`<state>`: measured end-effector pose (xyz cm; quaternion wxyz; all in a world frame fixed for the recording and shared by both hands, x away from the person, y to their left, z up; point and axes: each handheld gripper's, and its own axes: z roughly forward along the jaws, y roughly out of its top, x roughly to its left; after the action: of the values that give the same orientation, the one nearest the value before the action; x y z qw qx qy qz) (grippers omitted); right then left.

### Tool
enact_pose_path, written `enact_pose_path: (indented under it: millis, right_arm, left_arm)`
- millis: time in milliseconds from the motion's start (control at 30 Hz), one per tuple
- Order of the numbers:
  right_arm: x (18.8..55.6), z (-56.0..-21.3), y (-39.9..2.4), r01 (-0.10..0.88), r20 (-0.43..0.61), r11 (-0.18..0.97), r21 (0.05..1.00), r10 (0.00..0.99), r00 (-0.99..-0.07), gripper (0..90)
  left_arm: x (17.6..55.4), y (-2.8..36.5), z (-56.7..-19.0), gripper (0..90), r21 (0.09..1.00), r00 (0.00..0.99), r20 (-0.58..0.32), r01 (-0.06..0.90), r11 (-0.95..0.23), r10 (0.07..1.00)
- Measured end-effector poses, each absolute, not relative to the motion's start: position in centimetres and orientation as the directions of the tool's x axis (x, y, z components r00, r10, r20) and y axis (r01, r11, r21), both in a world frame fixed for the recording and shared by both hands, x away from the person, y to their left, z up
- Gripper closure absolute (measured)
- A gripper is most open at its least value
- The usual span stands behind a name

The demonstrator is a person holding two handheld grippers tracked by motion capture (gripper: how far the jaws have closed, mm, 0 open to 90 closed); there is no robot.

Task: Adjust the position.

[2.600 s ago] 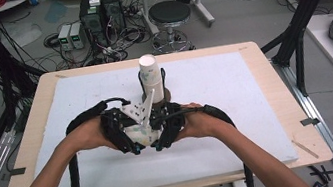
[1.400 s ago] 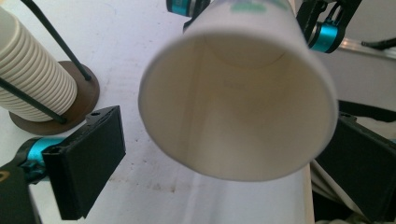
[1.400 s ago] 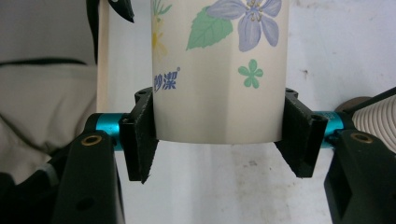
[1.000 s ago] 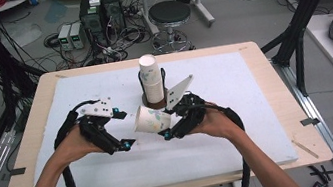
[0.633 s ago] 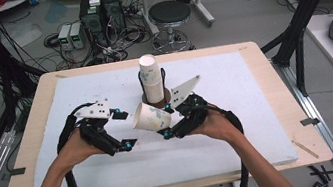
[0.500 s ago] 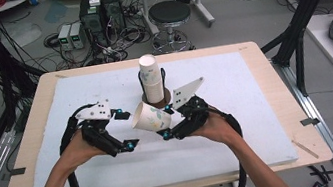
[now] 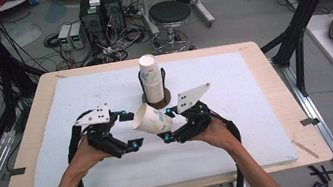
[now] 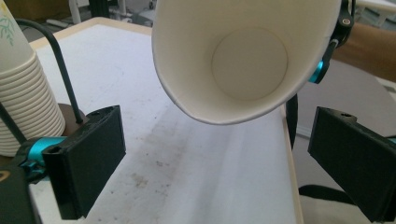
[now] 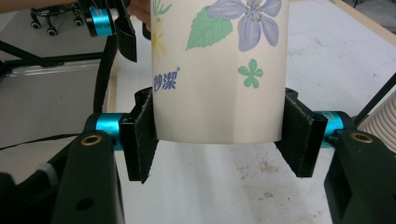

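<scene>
High view: paper cup (image 7: pixel 152 121) clamped near its base in right gripper (image 7: pixel 171 134), mouth toward 10 o'clock; stack of cups (image 7: pixel 151 78) at 12. Left gripper view: left gripper (image 8: pixel 217 161) wide open, empty. Right gripper view: pads squeezing cup walls. Step probably a handover; next, close left jaws on rim.

White paper cup (image 9: pixel 219 70) — purple flowers, green leaves, blue lettering

My table (image 7: pixel 275 91) has a wooden rim under a white foam mat (image 7: pixel 240 127) (stained in spots); the cup stack (image 7: pixel 152 78) stands on its dark round base at the mat's far middle.
</scene>
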<state>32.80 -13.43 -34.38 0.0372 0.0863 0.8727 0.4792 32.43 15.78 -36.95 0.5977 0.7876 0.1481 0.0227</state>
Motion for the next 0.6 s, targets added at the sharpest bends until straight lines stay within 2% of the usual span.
enact_pose_path:
  millis: [333,600]
  right_arm:
    - [32.5,-35.2,-13.7,0.121,0.031,0.481,0.869,0.191,-0.981,37.9]
    - [32.1,-36.1,-13.8,0.124,0.046,0.446,0.886,0.181,-0.982,37.9]
  left_arm:
    - [32.3,15.3,-37.6,4.0,0.964,0.958,-0.166,0.208,-0.166,0.235]
    - [32.6,15.0,-38.0,4.0,0.971,0.964,-0.2,0.219,-0.1,0.175]
